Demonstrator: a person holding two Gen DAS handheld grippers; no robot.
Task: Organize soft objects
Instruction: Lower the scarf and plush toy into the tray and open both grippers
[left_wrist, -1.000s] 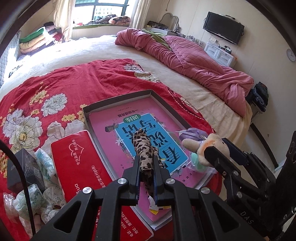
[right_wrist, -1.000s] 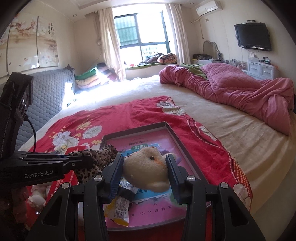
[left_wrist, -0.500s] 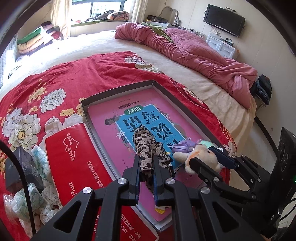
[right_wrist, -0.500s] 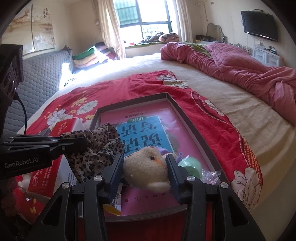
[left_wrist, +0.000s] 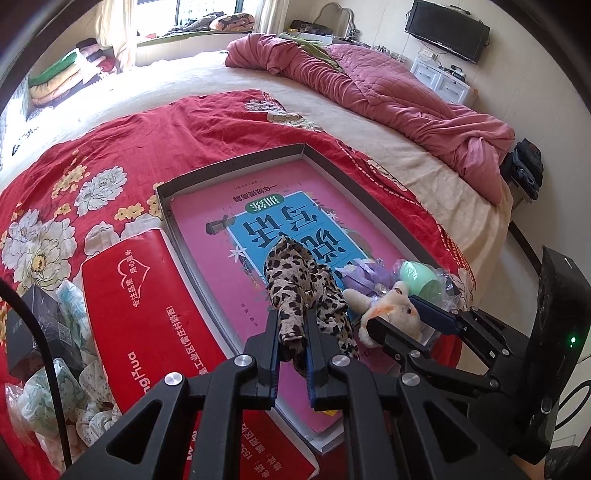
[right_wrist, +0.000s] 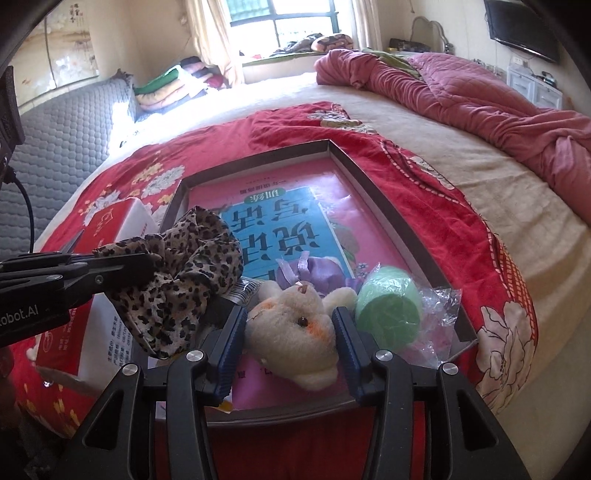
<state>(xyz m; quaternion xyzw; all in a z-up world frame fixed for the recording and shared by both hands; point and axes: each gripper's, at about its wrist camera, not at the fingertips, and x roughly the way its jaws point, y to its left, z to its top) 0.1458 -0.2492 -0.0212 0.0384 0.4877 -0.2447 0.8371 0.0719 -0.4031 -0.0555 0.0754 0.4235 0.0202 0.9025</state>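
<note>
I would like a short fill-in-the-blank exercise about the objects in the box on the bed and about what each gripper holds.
1. The left gripper is shut on a cloth with a ____ print.
2. The plush toy lies between the fingers of the ____ gripper.
3. The green roll lies inside the shallow ____.
4. The tissue pack beside the box is ____ in colour.

Missing words: leopard; right; box; red

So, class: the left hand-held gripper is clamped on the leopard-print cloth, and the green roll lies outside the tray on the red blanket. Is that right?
Not quite. The green roll lies inside the tray, in its near right corner beside the plush toy, as the right wrist view shows. The left hand-held gripper is indeed clamped on the leopard-print cloth.
</note>
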